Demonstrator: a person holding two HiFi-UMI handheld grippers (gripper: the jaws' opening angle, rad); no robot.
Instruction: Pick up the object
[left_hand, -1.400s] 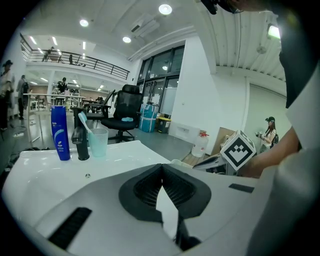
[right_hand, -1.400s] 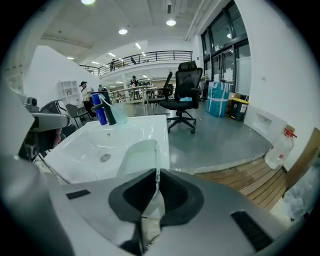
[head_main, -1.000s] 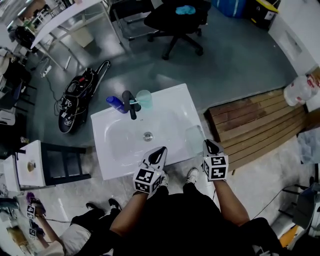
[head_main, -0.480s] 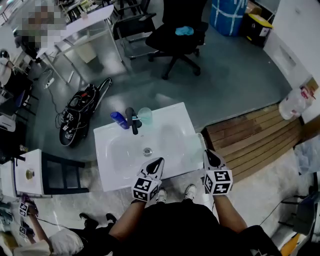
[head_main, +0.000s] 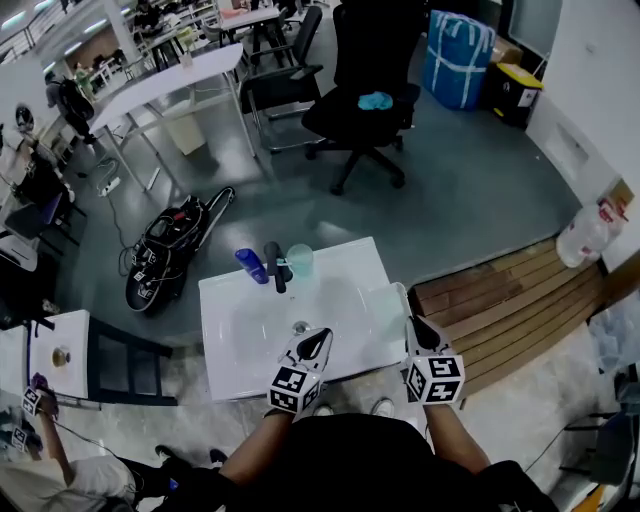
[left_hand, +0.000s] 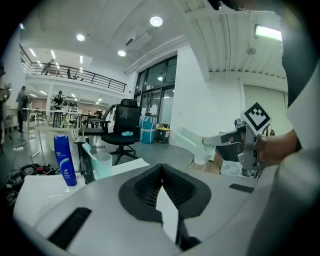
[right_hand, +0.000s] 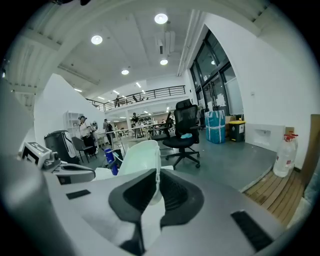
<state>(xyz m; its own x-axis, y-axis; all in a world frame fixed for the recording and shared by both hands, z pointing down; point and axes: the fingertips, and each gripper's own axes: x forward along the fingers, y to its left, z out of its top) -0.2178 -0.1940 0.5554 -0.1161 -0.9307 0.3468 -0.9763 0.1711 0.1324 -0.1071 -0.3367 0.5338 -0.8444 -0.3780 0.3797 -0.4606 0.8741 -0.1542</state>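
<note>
A pale translucent plastic cup (head_main: 385, 300) hangs tilted over the right edge of the white sink (head_main: 345, 262). My right gripper (head_main: 415, 325) is shut on its wall. In the right gripper view the cup (right_hand: 139, 159) fills the space ahead of the right gripper (right_hand: 156, 172), its rim pinched between the jaws. My left gripper (head_main: 318, 338) hovers at the sink's front edge, shut and holding nothing. The left gripper view shows the left gripper (left_hand: 161, 167) with jaws together, and the cup (left_hand: 192, 142) held out at the right.
At the back of the sink stand a blue bottle (head_main: 250, 265), a black tap (head_main: 275, 265) and a teal tumbler (head_main: 299, 259). A black office chair (head_main: 365, 100) is beyond. A wooden platform (head_main: 510, 295) lies right, a black bag (head_main: 170, 250) left.
The head view has tipped up, so the sink and both grippers sit lower in the frame. The right gripper still holds the cup by the sink's right edge; the left stays at the front.
</note>
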